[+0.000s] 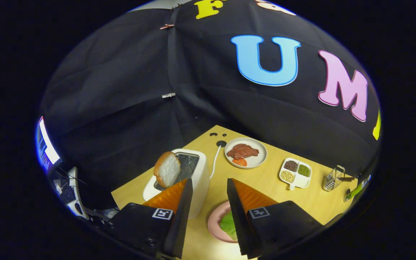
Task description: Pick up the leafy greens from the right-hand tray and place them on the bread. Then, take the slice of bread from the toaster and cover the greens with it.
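The gripper hangs released, holding nothing. Greens lie on the pink plate below. Bread slice stands in the toaster near the worktop's far edge: approach squarely, pinch its upper half.

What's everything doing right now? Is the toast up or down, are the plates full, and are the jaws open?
Gripper: jaws open, holding nothing.
Bread slice: sticking up out of the toaster, tilted.
Toaster: upright, cable attached.
Pink plate: leafy greens lying on it.
White plate: holds meat and an orange slice.
Divided dish: compartments filled with grains.
Wire holder: upright.
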